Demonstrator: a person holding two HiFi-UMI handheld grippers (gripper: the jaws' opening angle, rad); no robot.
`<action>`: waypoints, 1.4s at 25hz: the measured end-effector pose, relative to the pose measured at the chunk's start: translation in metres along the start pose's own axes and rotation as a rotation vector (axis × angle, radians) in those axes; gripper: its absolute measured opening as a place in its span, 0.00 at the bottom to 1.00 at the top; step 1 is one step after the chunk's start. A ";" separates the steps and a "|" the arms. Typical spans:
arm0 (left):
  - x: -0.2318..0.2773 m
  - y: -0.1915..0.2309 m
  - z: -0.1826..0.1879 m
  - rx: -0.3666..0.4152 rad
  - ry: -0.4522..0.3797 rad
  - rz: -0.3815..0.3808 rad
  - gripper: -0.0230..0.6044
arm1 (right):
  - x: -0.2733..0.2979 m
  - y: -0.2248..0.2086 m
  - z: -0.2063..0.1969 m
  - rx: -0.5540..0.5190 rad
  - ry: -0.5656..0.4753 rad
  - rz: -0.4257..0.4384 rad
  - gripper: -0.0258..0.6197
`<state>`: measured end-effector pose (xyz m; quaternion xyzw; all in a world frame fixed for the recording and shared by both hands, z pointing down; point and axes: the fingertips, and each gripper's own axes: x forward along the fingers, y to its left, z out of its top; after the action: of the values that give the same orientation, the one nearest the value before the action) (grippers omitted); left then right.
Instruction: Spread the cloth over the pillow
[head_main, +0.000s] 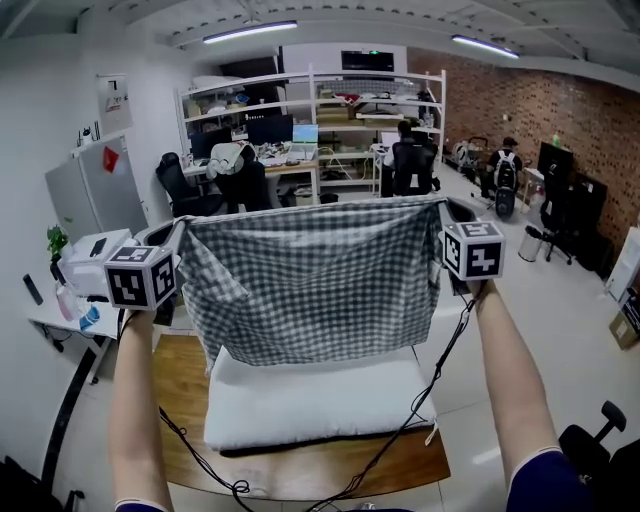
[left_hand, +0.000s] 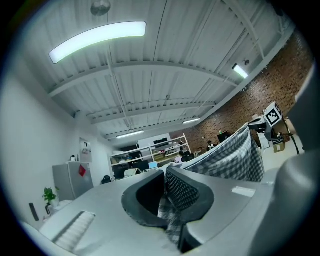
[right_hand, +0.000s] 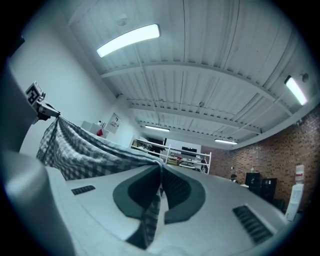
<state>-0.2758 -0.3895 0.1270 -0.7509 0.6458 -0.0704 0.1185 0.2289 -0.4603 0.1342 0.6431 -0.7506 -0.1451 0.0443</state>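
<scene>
A grey-and-white checked cloth (head_main: 310, 280) hangs stretched in the air between my two grippers, above a white pillow (head_main: 315, 400) that lies on a wooden table (head_main: 390, 470). My left gripper (head_main: 175, 235) is shut on the cloth's upper left corner, my right gripper (head_main: 442, 215) on its upper right corner. In the left gripper view the cloth (left_hand: 230, 157) runs from the closed jaws (left_hand: 165, 192) off to the right. The right gripper view has the cloth (right_hand: 80, 150) pinched between the jaws (right_hand: 161, 182), trailing away to the left. The cloth's lower edge hides the pillow's far side.
An open office lies beyond: shelves and desks with monitors (head_main: 310, 120), black chairs (head_main: 180, 185), seated people (head_main: 405, 160), a brick wall (head_main: 540, 110) at right. A small white table with a printer (head_main: 90, 265) stands at left. Black cables (head_main: 420, 390) cross the pillow and table.
</scene>
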 end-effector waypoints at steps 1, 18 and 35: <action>0.006 0.001 0.001 0.000 -0.001 -0.003 0.06 | 0.006 0.000 -0.001 0.005 0.004 -0.001 0.08; 0.123 0.029 -0.026 0.063 0.059 0.020 0.06 | 0.116 -0.001 -0.032 0.021 0.070 -0.028 0.08; 0.167 0.023 -0.112 0.052 0.192 -0.131 0.06 | 0.155 0.023 -0.111 -0.037 0.174 0.030 0.08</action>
<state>-0.3010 -0.5669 0.2211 -0.7779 0.6018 -0.1665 0.0708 0.2088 -0.6264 0.2275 0.6411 -0.7507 -0.1018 0.1232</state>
